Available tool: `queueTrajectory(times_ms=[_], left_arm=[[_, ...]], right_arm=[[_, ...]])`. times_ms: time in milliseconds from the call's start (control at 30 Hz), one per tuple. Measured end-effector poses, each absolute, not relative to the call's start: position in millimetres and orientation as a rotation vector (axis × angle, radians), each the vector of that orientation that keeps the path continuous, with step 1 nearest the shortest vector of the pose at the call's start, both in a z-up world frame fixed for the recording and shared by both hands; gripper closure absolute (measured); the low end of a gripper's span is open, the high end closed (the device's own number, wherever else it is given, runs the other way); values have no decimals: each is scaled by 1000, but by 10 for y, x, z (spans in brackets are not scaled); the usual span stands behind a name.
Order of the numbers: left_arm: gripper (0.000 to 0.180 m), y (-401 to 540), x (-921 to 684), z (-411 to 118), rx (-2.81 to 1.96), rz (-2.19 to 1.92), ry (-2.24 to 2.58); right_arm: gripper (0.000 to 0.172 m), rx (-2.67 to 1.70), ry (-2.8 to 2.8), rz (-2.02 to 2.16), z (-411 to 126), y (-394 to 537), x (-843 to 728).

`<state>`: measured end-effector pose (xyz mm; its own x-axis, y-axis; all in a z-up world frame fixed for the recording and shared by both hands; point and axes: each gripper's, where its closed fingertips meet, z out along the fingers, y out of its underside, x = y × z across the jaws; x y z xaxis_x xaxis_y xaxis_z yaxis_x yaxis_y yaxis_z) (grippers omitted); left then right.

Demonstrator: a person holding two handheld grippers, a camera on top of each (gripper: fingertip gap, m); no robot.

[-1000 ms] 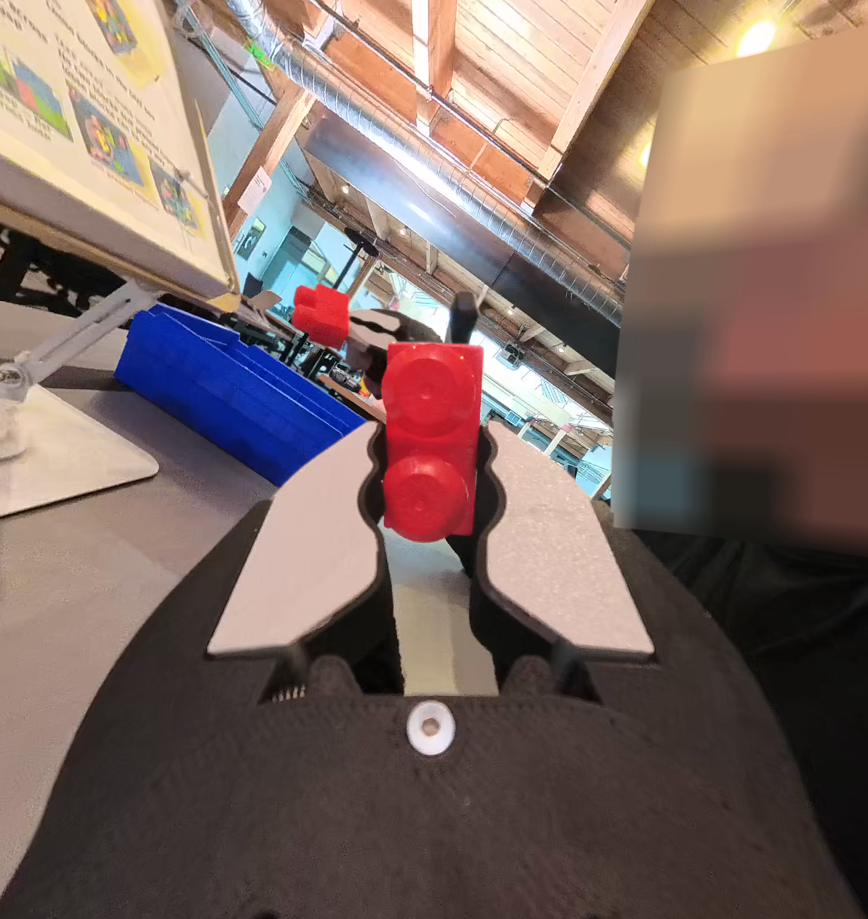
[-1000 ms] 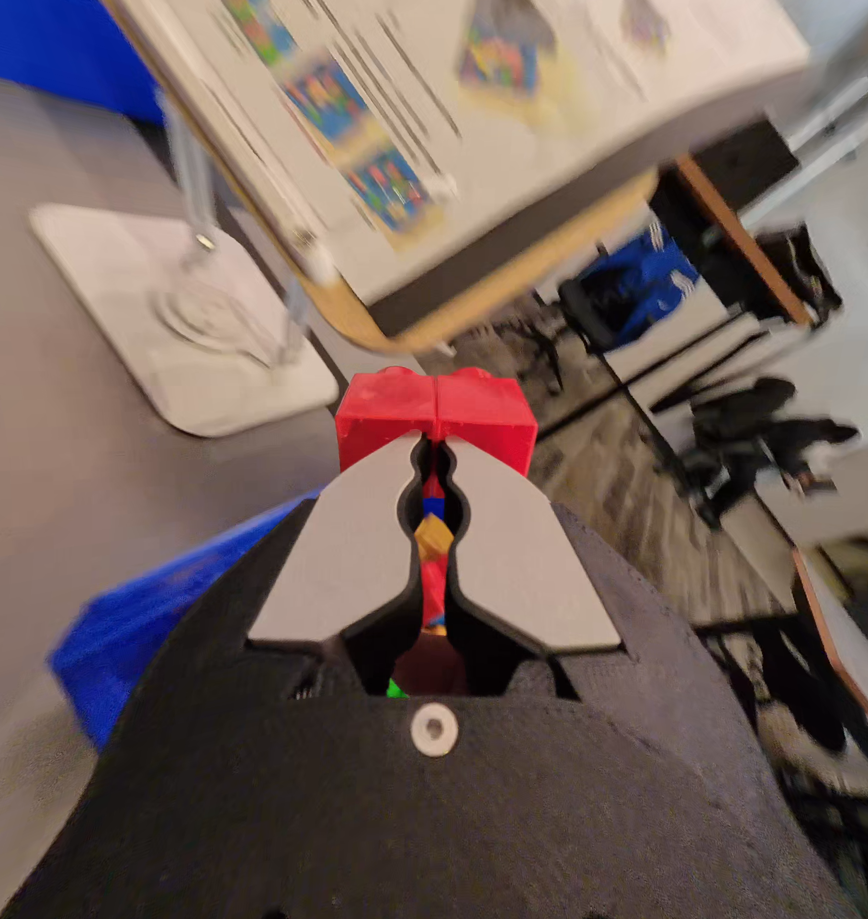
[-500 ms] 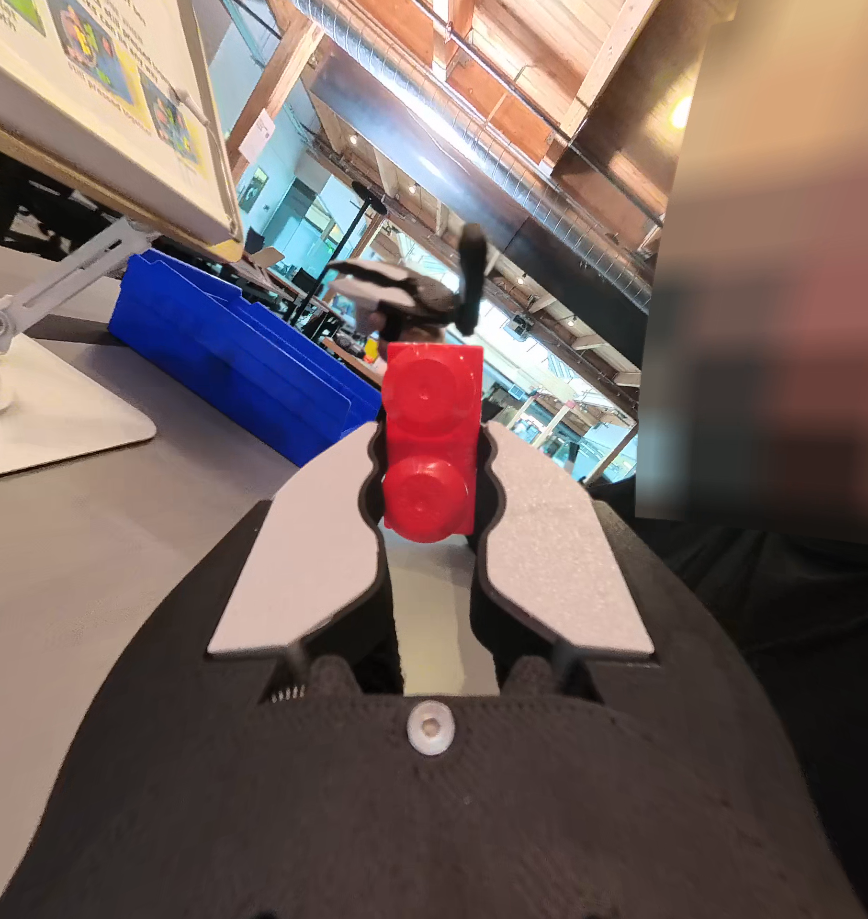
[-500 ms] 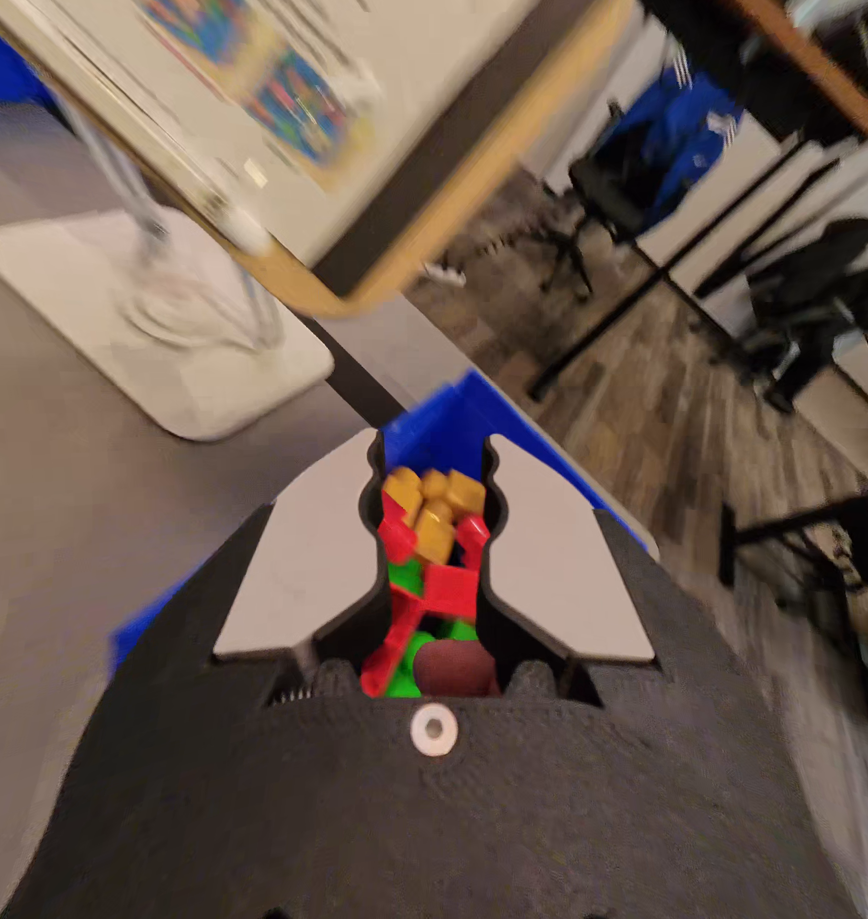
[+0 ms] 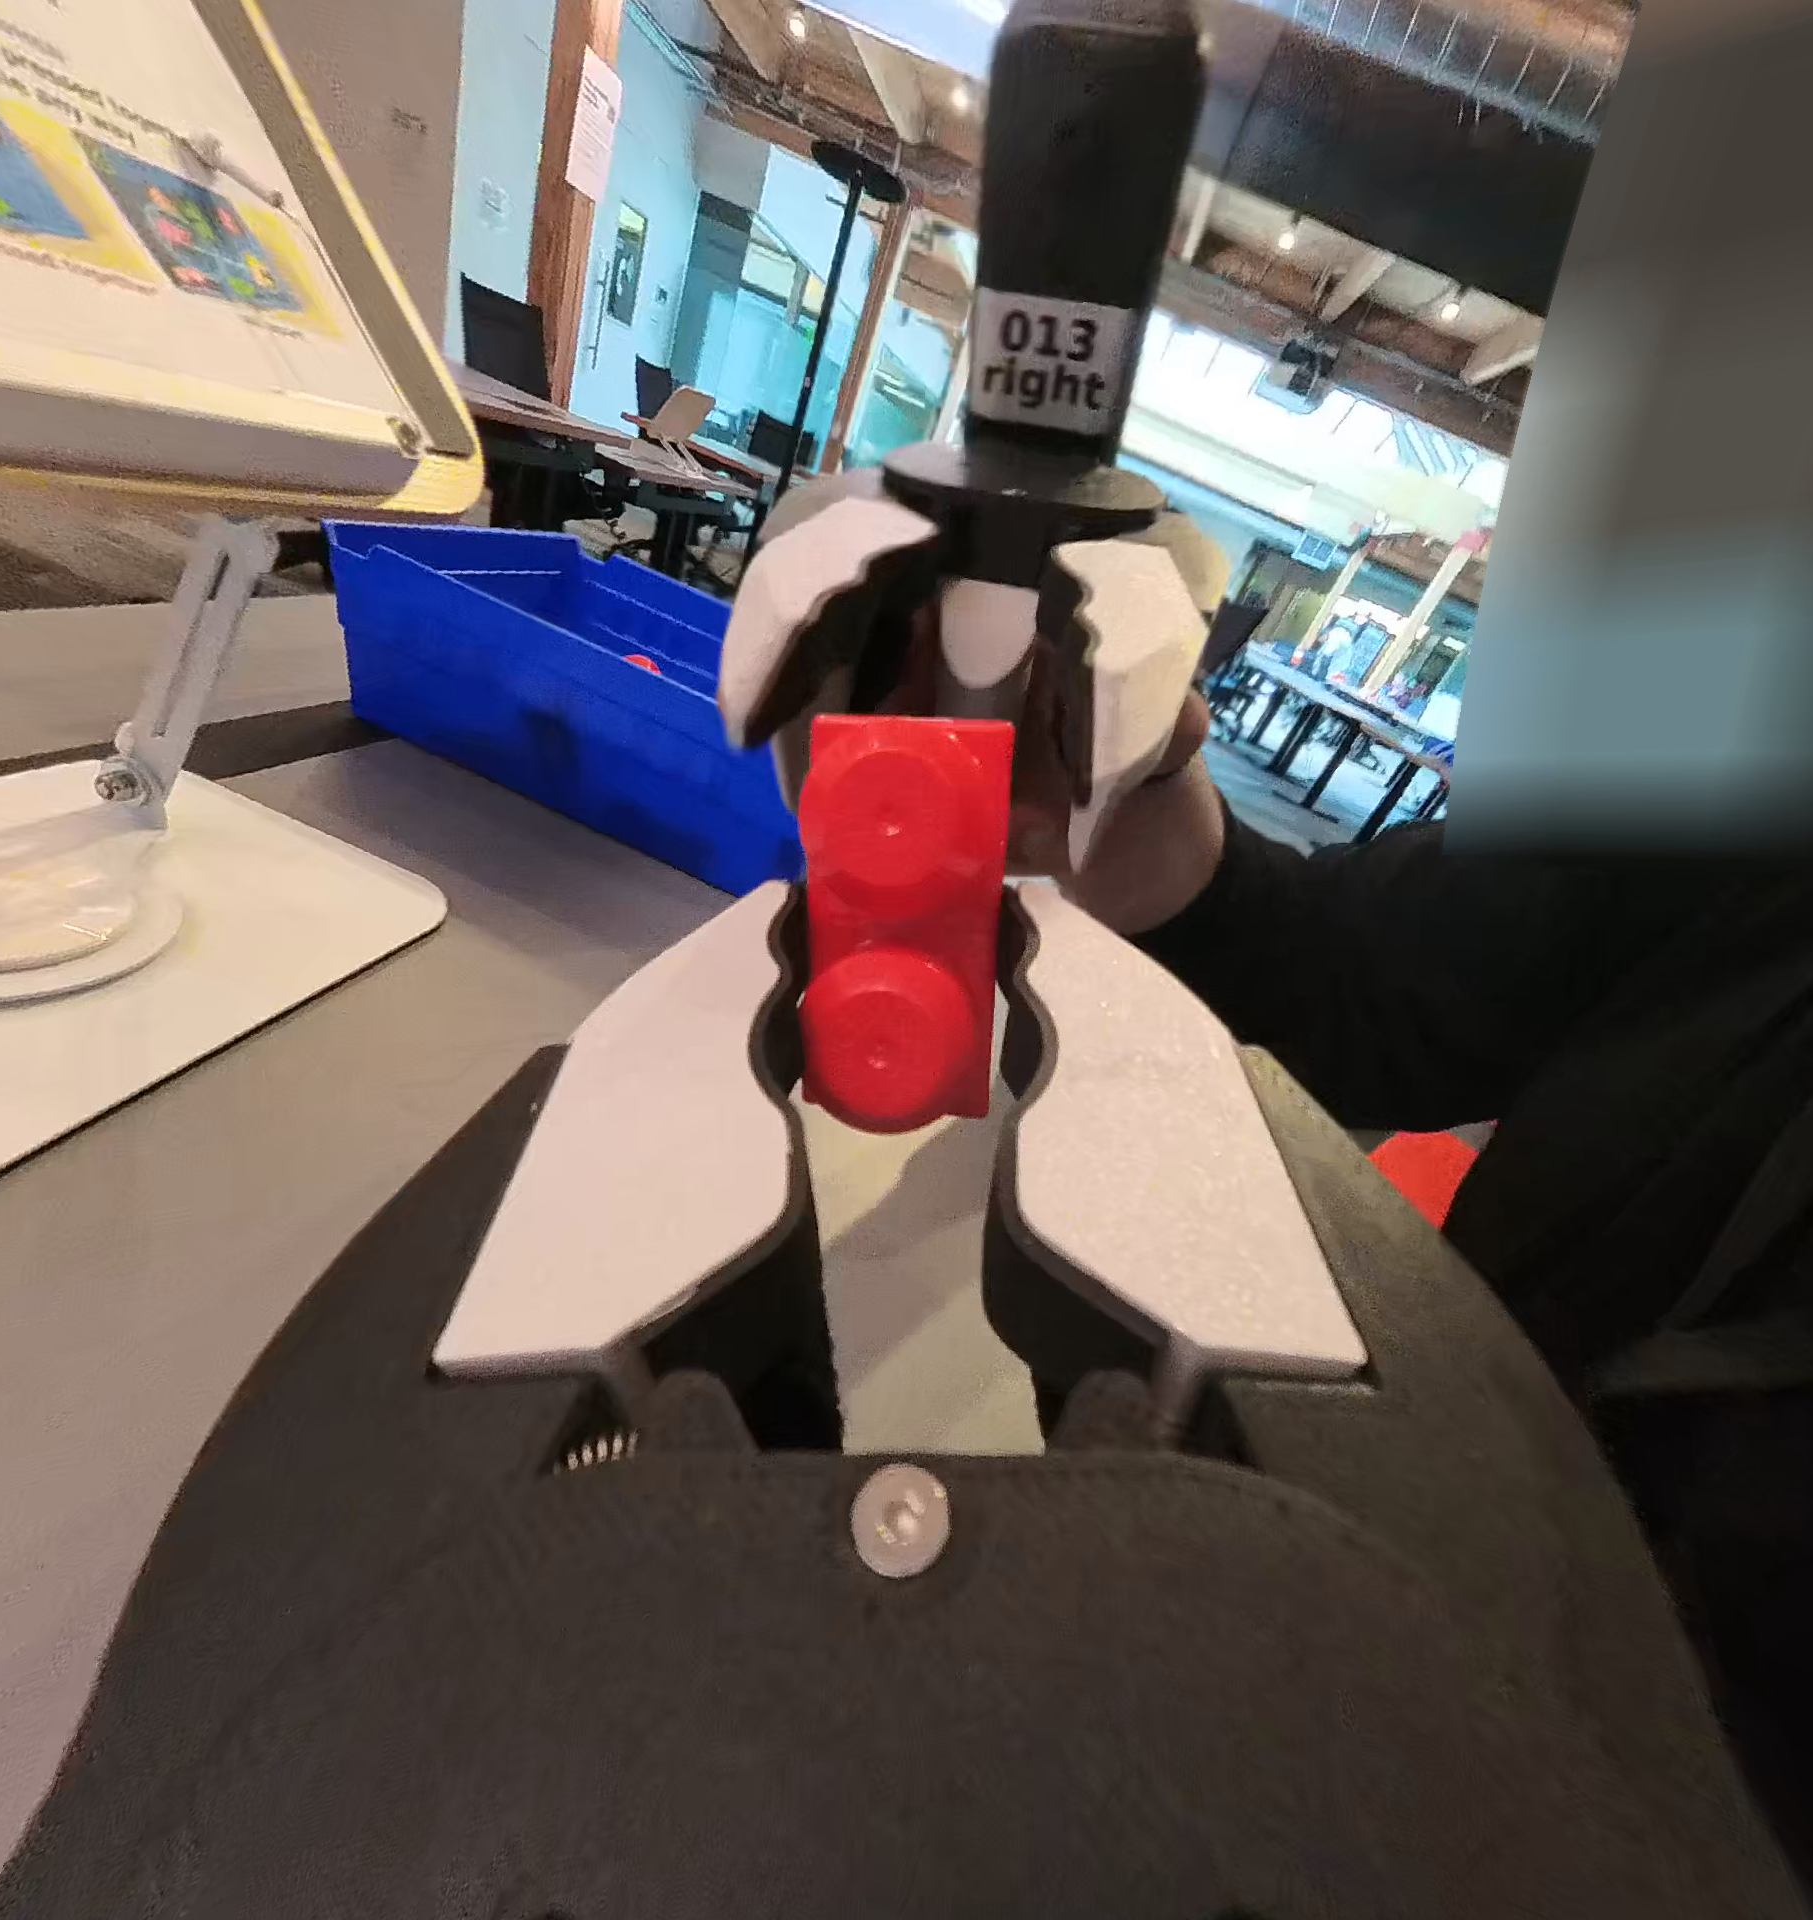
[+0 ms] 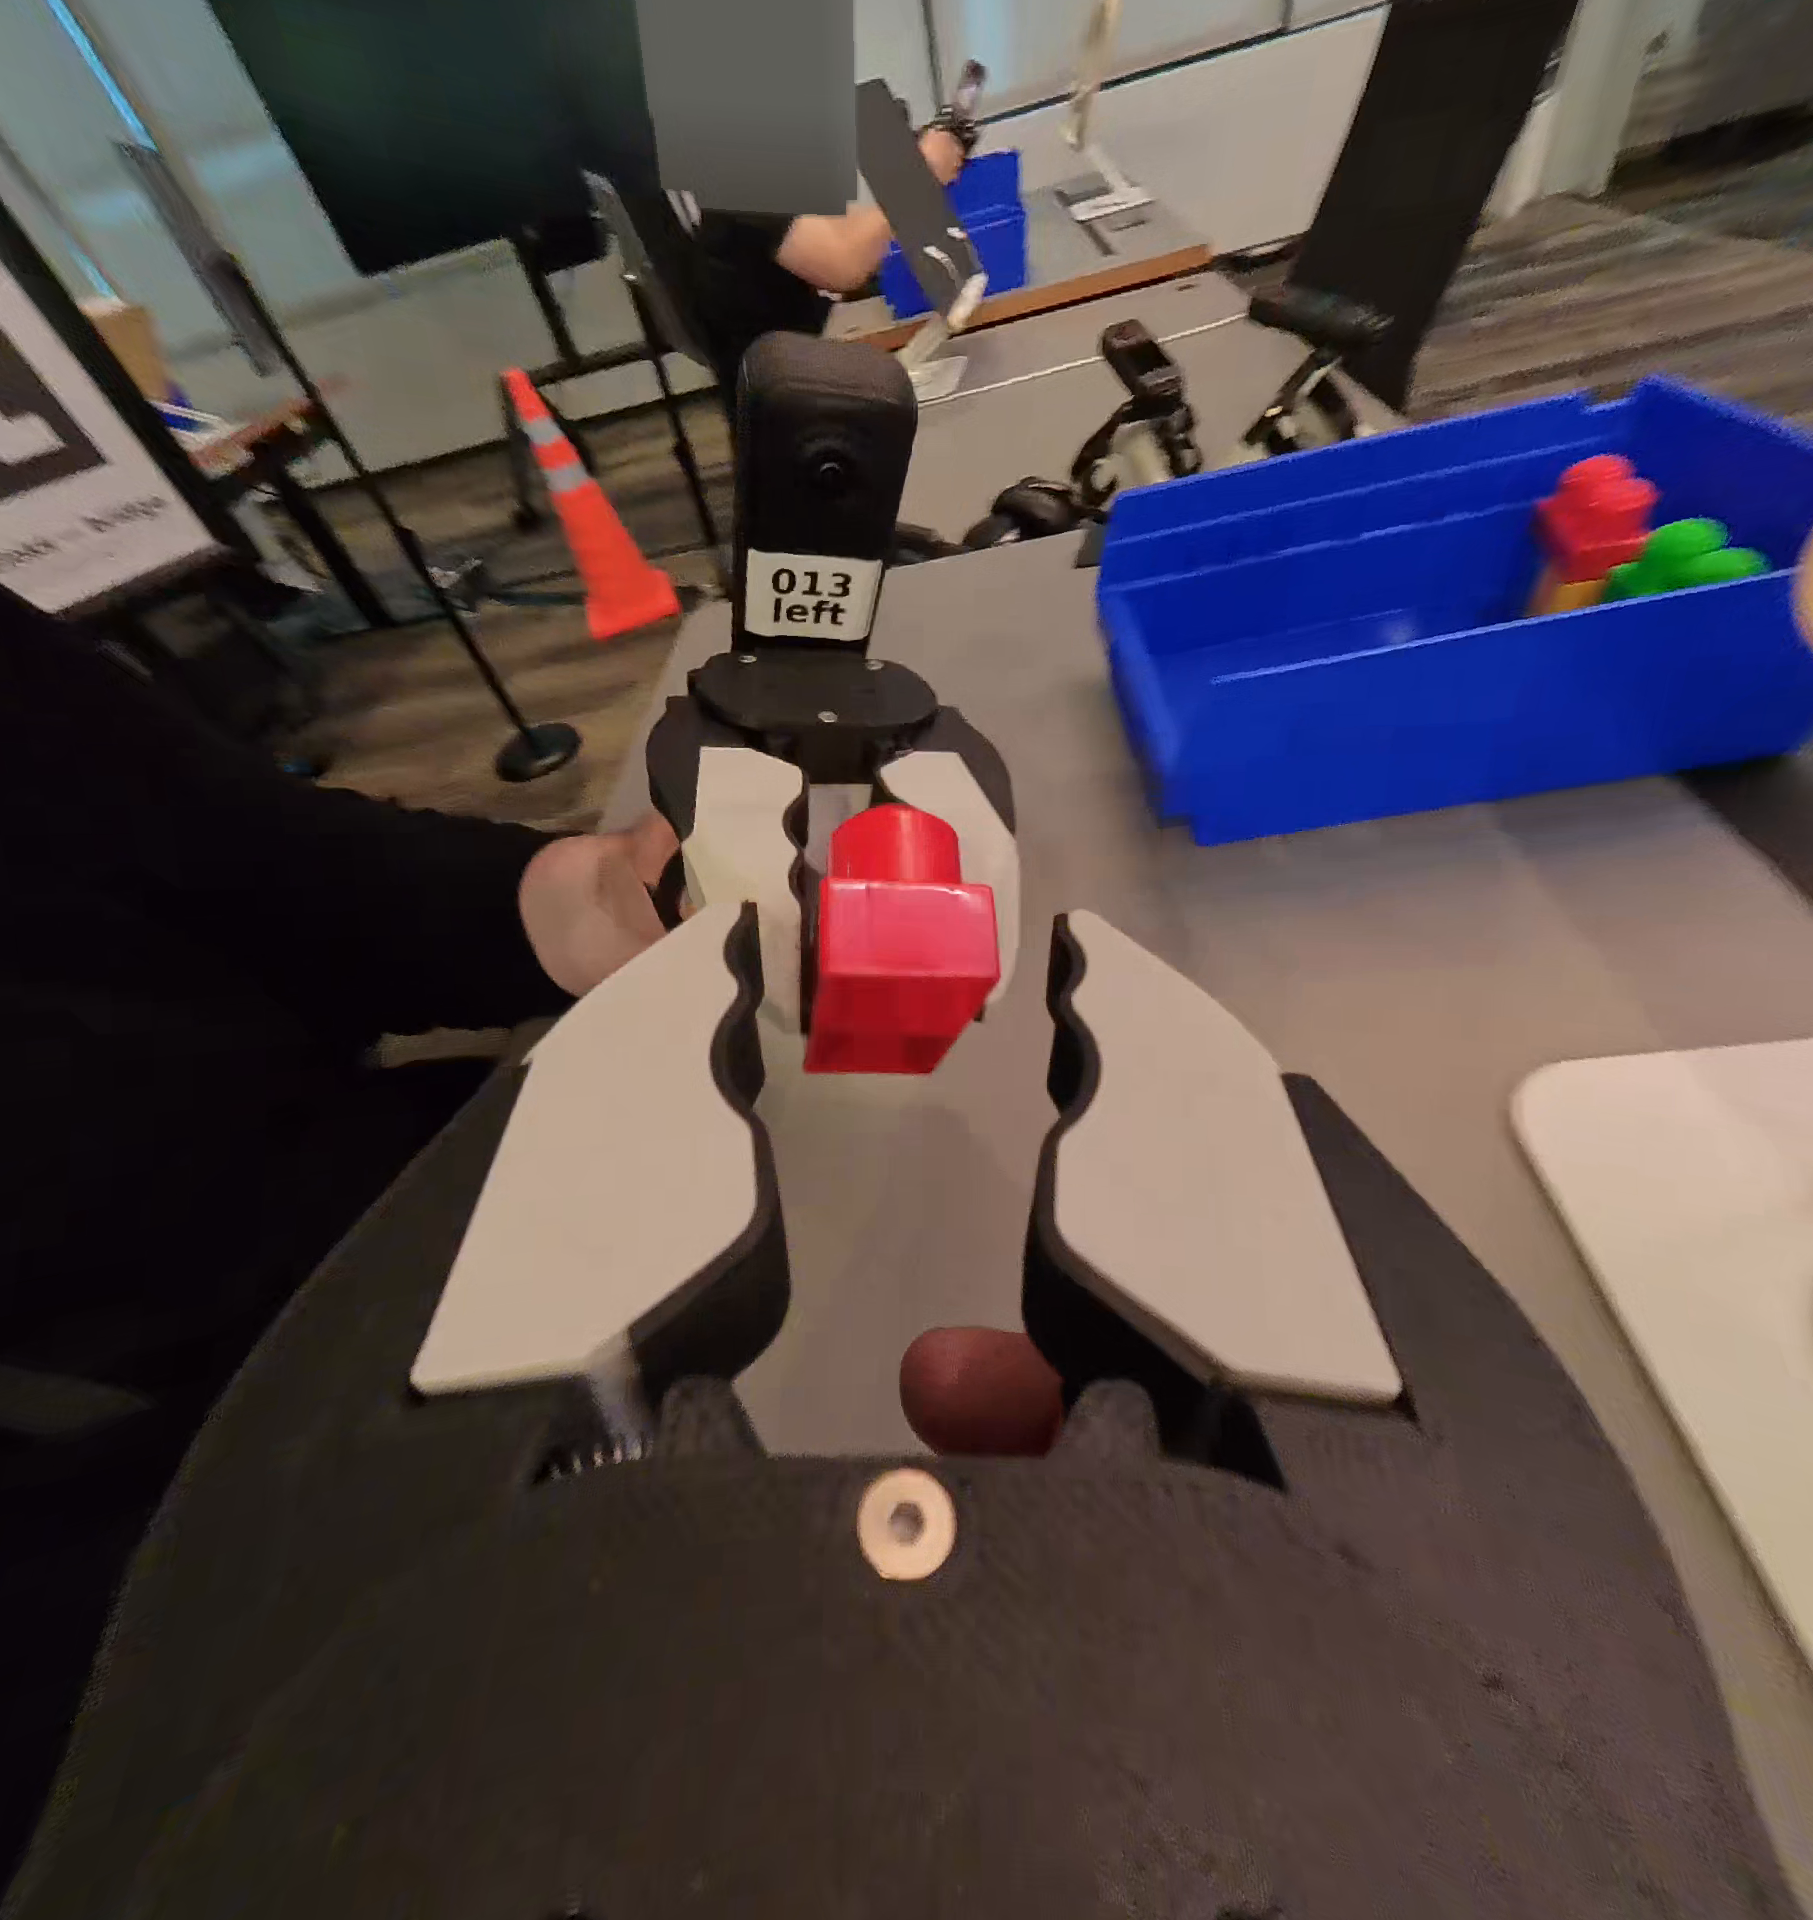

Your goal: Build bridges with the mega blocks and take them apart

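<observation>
My left gripper (image 5: 897, 904) is shut on a red two-stud mega block (image 5: 902, 914), its studs facing the camera, held above the grey table (image 5: 258, 1195). In the right wrist view the same left gripper (image 6: 850, 831) holds that red block (image 6: 902, 966) out towards me. My right gripper (image 6: 902, 935) is open and holds nothing. The red block stands between its fingertips (image 6: 736, 935) with a gap on each side. In the left wrist view the right gripper (image 5: 923, 686) shows just behind the block, jaws spread.
A blue bin (image 6: 1401, 665) with red, green and yellow blocks (image 6: 1629, 540) stands on the table; it also shows in the left wrist view (image 5: 528, 665). A white stand base (image 5: 206, 935) carries an instruction board (image 5: 154, 260). An orange cone (image 6: 590, 520) stands on the floor behind. The tips of both grippers are at nearly the same place.
My right gripper held a red block, opened over the blue bin and let it go, then swung round to face the left gripper. The left gripper kept its block and tilted down.
</observation>
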<state>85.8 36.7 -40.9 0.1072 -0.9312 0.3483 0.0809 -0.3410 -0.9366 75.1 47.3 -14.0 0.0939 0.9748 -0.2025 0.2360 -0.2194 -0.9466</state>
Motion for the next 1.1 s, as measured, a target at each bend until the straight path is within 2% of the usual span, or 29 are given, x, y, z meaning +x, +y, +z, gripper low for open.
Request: queueTrajectory(times_ms=[100,133,367,467,600,733,800,933,1067,1100], left_arm=[[146,315,903,-420,-1462,-1356,933],[146,328,899,-427,-1465,-1340,929],[146,292,891,-349,-1407,-1367,926],[131,332,814,-369,-1421,-1327,928],[134,480,586,-437,-1466,-1217,916],[141,615,353,-493,-1497,-1166,866],[143,669,282,-536,-1511,-1162,837],[146,735,243,-597,-1520,-1184,798],[147,754,256,-681,-1544,-1163,811],[147,758,261,-697,-1548,-1160,814]], right_arm=[[121,-1607,-1250,1252,-271,434,610],[135,-1587,-1258,1308,-264,386,587],[136,-1510,-1262,1311,-178,339,609],[135,-1483,-1190,1270,49,455,834],[135,-1489,-1051,967,360,877,1557],[135,-1634,-840,488,362,1523,2710],[136,-1713,-734,436,265,1733,3217],[135,-1951,-506,303,-252,2134,4132],[135,-2141,-409,224,-780,2278,4500],[130,-2207,-415,170,-918,2290,4551]])
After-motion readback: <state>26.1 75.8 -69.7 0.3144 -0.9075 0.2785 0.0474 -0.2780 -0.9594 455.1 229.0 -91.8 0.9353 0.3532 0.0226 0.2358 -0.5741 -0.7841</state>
